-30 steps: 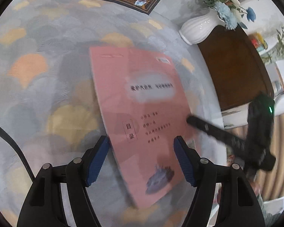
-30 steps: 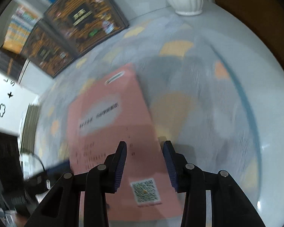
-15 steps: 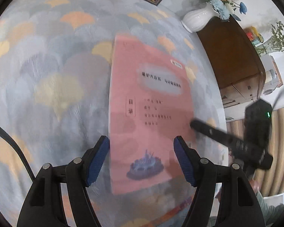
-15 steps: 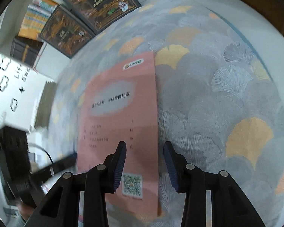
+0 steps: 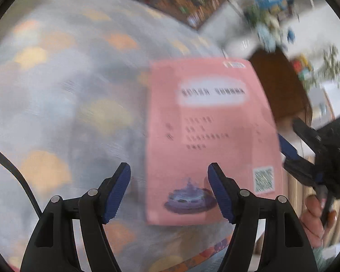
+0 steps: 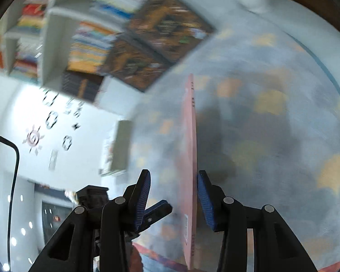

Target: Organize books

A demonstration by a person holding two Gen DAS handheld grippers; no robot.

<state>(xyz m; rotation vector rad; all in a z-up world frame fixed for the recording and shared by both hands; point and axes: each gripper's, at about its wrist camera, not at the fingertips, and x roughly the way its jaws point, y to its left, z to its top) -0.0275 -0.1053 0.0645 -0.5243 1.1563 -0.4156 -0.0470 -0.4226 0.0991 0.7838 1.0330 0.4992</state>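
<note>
A thin pink book (image 5: 213, 136) with dark print and a QR code is tilted up off the patterned cloth (image 5: 56, 104). In the right wrist view the pink book (image 6: 189, 158) shows edge-on between my right gripper's (image 6: 173, 195) blue pads, which stand apart; whether they touch it is unclear through the blur. My right gripper also shows in the left wrist view (image 5: 290, 149) at the book's right edge. My left gripper (image 5: 168, 190) is open and empty, just in front of the book's lower edge.
Two dark ornate books (image 6: 151, 45) lean at the far edge of the table. A white shelf of coloured books (image 6: 83, 29) stands behind them. A white vase with flowers (image 5: 260, 36) and a brown cabinet (image 5: 281, 86) are at the right.
The pink book lay flat and has been raised onto its edge between the right gripper's fingers. Both cameras have swung, and the views are blurred.
</note>
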